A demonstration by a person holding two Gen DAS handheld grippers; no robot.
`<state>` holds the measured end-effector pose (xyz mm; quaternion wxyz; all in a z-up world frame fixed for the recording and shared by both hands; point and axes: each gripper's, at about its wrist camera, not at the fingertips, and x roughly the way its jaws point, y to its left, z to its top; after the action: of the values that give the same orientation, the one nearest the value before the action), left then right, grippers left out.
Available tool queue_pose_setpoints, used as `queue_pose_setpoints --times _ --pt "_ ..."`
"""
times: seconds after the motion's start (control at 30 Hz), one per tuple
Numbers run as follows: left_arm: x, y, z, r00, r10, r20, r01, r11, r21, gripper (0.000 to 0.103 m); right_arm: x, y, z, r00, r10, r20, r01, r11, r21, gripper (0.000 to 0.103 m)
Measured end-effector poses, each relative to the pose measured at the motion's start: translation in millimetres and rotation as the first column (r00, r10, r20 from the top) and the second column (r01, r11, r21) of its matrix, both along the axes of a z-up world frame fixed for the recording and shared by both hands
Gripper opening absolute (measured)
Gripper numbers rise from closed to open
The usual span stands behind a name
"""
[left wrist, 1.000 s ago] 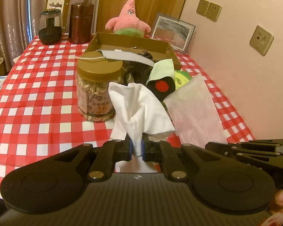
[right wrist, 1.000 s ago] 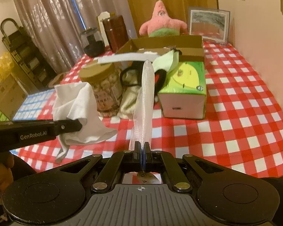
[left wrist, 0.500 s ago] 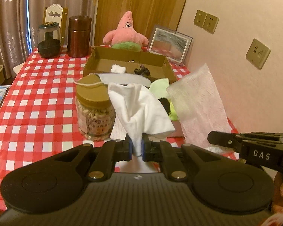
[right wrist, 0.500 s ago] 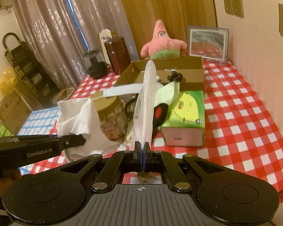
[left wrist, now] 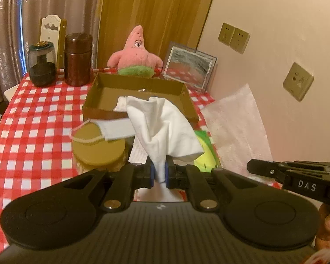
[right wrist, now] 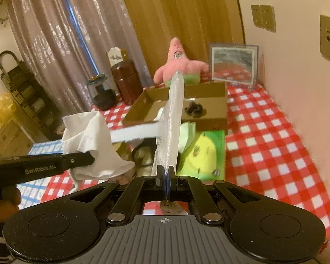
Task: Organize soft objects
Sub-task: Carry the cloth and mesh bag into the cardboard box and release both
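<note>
Two grippers are up above the red-and-white checked tablecloth [left wrist: 33,132], each pinching a piece of soft material. Between its blue pads, the left gripper [left wrist: 158,172] clamps a crumpled white cloth [left wrist: 165,129], which bunches up and spreads just ahead of the fingers, hiding part of what lies beyond. Off to its right, the right gripper [right wrist: 166,175] has its jaws pressed nearly together on the lower edge of a thin, gauzy white sheet [right wrist: 172,118]; seen edge-on from its own camera, the sheet stands up as a narrow strip directly in front, while from the left wrist view it shows as a broad pale sheet [left wrist: 235,123] hanging against the wall side. Straight ahead of both grippers and lower down sits an open cardboard box [left wrist: 103,101] with a small dark bundle [right wrist: 193,109] on its floor. Nearer than the box, under the left gripper's cloth, is a jar with a tan lid [left wrist: 96,147], and a white face mask [left wrist: 114,128] with elastic loops lies across that lid. Below and slightly right of the right gripper's sheet is a green and yellow tissue box [right wrist: 202,151]. Beyond the cardboard box a pink starfish plush [left wrist: 135,55] leans at the table's far edge.
</note>
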<state>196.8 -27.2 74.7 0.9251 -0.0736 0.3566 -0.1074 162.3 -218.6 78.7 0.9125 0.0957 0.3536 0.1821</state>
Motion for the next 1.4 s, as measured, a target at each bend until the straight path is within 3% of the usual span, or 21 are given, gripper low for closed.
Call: queue_pose_setpoints --times 0.43,0.8,1.03,1.33,1.4 --pt "90.3 13.1 18.0 0.998 -0.056 0.006 0.056 0.998 0.014 0.008 79.7 -14.9 13.8 0.999 -0.012 0.031 0.012 1.000 -0.004 0.001" --pt "201.5 37.8 16.9 0.996 -0.081 -0.042 0.084 0.993 0.083 0.008 185.3 -27.0 -4.9 0.999 -0.035 -0.025 0.035 0.999 -0.013 0.001" --pt "259.4 42.9 -7.6 0.995 -0.055 -0.083 0.066 0.988 0.138 0.008 241.1 -27.1 -28.3 0.998 -0.028 -0.062 0.024 0.998 -0.060 0.001" --pt "302.1 43.5 -47.9 0.992 -0.039 -0.118 0.058 0.986 0.156 0.009 281.0 -13.3 -49.5 0.997 -0.005 -0.075 -0.002 0.995 -0.098 0.001" --pt "311.2 43.4 -55.2 0.990 -0.045 -0.133 0.067 0.985 0.160 0.024 287.9 -12.7 -54.3 0.997 -0.010 -0.083 0.002 0.995 -0.097 0.001"
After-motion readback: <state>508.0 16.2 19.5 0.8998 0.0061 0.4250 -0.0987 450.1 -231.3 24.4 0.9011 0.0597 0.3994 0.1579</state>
